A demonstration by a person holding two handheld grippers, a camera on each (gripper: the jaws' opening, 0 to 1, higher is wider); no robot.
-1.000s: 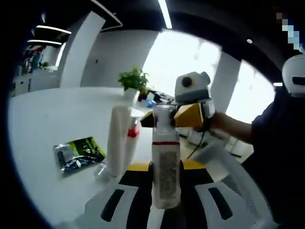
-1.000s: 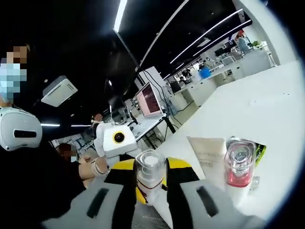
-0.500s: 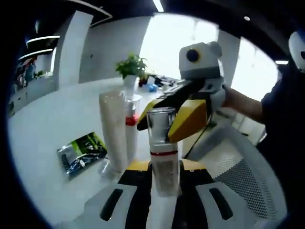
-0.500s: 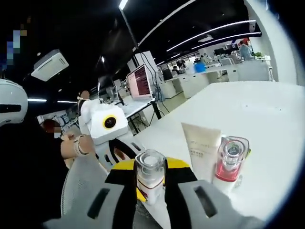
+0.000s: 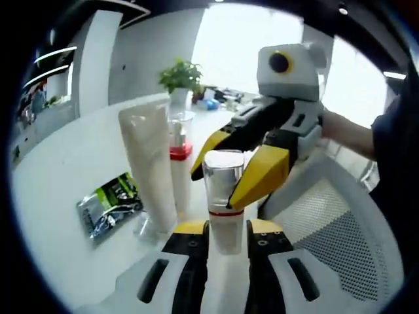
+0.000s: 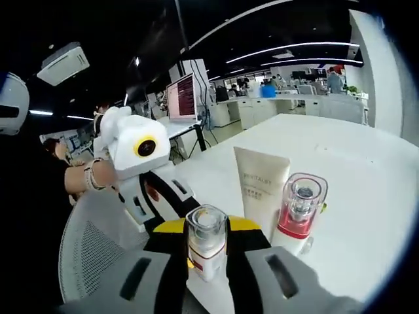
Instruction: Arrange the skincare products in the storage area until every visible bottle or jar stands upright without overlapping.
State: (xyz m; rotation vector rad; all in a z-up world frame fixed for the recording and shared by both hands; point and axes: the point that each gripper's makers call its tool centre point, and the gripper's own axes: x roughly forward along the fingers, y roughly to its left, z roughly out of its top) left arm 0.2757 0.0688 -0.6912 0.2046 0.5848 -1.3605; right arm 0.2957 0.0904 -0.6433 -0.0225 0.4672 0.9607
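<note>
The left gripper (image 5: 226, 239) has its jaws closed on the body of a small bottle (image 5: 226, 206) with a clear cap and a red band. The right gripper (image 6: 206, 252) has its jaws around that same bottle, at the cap end; whether they press it I cannot tell.

Beyond the jaws, on the white table (image 6: 366, 190), stand 2 more: a cream tube (image 6: 260, 190) and, touching beside it, a red-collared pump bottle (image 6: 298, 212).

The held bottle looks light, rigid and smooth, so probably slippery. The body is the safer hold; the clear cap may pull off.
</note>
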